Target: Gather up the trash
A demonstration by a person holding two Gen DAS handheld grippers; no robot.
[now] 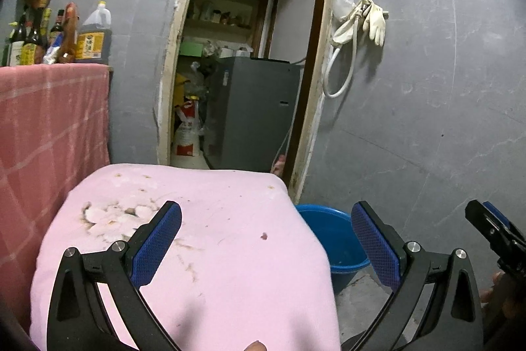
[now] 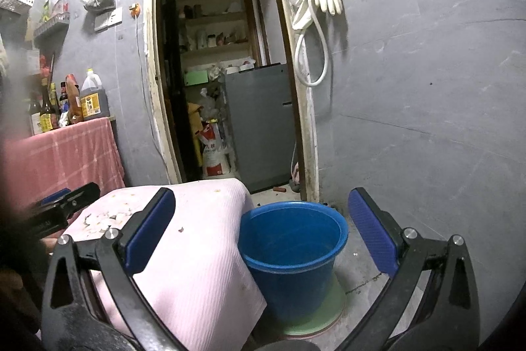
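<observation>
Hovering over the pink cloth (image 1: 213, 252), the left gripper (image 1: 266, 239) has its two blue pads wide apart and holds nothing. The right gripper (image 2: 261, 232) is the same, pads far apart with nothing between them, and it looks down at the blue bucket (image 2: 292, 249). The trash looks like a small pile of pale peels and bits (image 1: 111, 216) lying on the cloth. In the left wrist view the pile sits at about 11 o'clock from the left gripper, just beyond its left pad. One tiny dark scrap (image 1: 263, 236) lies by itself near the middle of the cloth, right between the pads. A few more crumbs (image 1: 270, 186) sit near the far edge. In the right wrist view the pile (image 2: 105, 219) is way over at 9 o'clock, past the left pad, so the left hand is the nearer one. The pile has no clear long way to it; it is more of a flat, messy patch that spreads a little from side to side. The bucket stands on the floor at the right side of the cloth, on a light green disc (image 2: 315, 318), and I think it is the place for the trash. My guess is the left gripper should tip a bit toward 11 o'clock and go down on the pile, then carry the bits over toward 3 o'clock to the bucket. The bits are small and thin, so they may slip out.
</observation>
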